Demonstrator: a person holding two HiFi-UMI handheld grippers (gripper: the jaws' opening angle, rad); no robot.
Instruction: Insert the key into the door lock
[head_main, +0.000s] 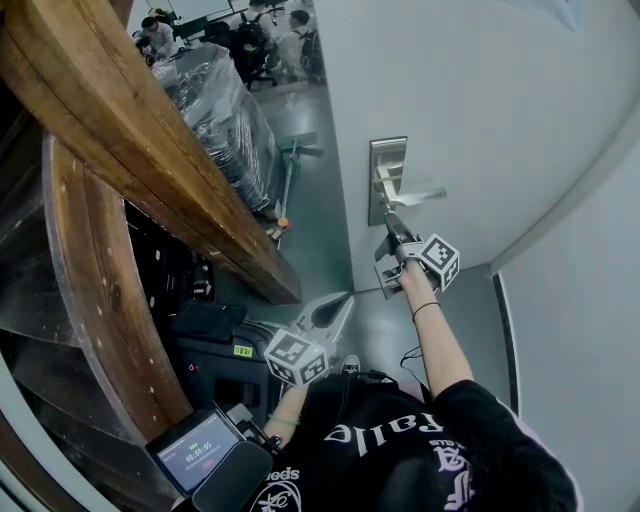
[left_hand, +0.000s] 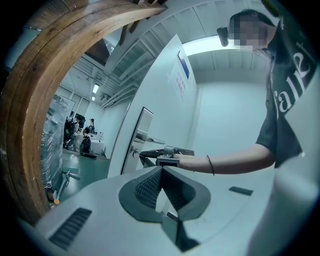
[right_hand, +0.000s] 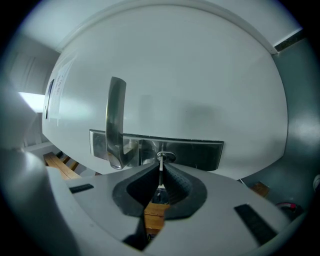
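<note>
Head view: right gripper (head_main: 390, 224) at the lock (head_main: 386, 180); key hidden behind it. Left gripper (head_main: 343, 303) held low, well apart. Left gripper view: jaws together, nothing between. Right gripper view: jaws clamp the key (right_hand: 160, 167), tip at the keyhole (right_hand: 166, 157); depth unclear

The person's right arm (head_main: 437, 340) stretches straight forward with the right gripper (head_main: 390, 225) clamped tight on a thin key (right_hand: 160, 164), while the left gripper (head_main: 345, 300) is held low near the torso, jaws pressed together on nothing.
</note>
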